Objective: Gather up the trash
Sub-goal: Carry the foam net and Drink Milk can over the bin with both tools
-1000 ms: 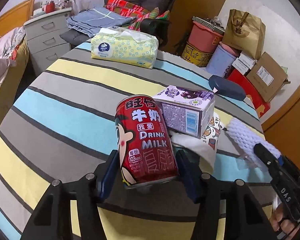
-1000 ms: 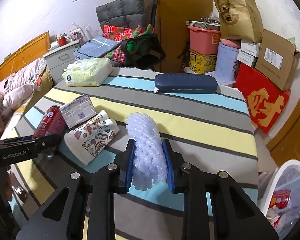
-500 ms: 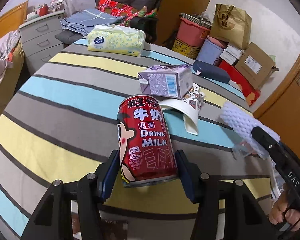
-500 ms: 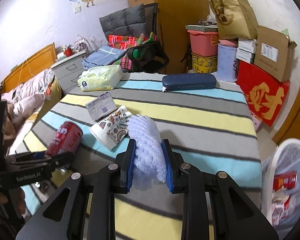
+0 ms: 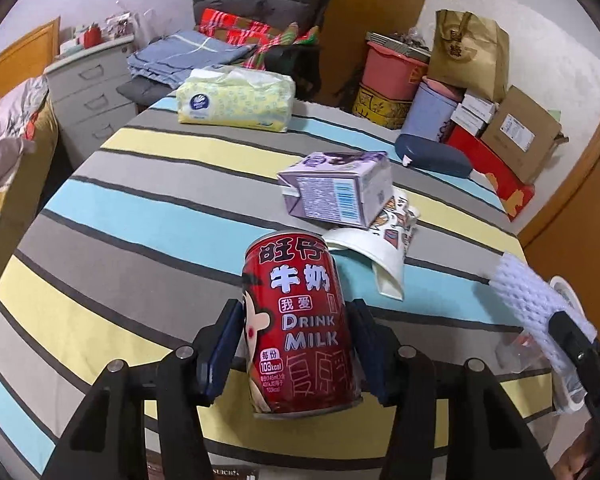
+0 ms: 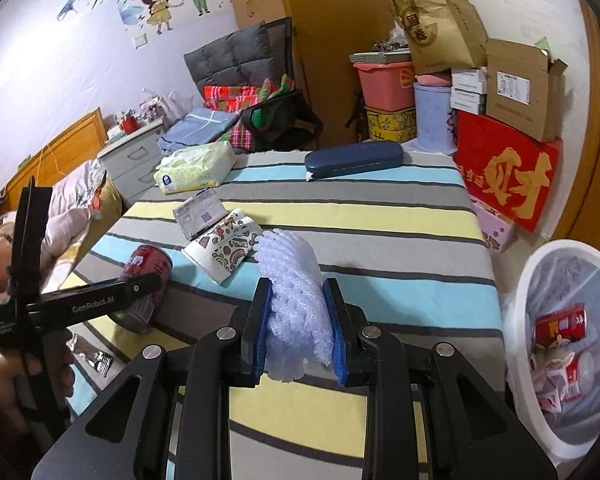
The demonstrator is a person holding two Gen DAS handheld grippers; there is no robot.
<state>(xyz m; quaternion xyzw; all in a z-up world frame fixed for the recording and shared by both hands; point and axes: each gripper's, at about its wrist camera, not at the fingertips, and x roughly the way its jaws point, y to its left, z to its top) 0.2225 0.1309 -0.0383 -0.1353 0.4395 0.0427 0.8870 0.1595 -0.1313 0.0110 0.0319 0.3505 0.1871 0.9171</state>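
Left gripper (image 5: 296, 344) jaws pinching can (image 5: 300, 324) upright; right gripper (image 6: 296, 328) jaws squeezing foam net (image 6: 294, 280), both lifted off bench (image 6: 380, 216), likely for bin (image 6: 516, 316) at right edge. Carton (image 5: 336, 194), cup (image 6: 220, 246) left mid-bench.

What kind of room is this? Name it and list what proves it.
Most likely a lived-in bedroom doubling as storage: a bed with a wooden headboard at the left, a grey drawer unit beside it, and stacked boxes in the corner past the striped table.

left gripper (image 5: 294, 354) clamps red milk can (image 5: 300, 324) | purple carton (image 5: 336, 194) beyond on striped table (image 5: 140, 216)
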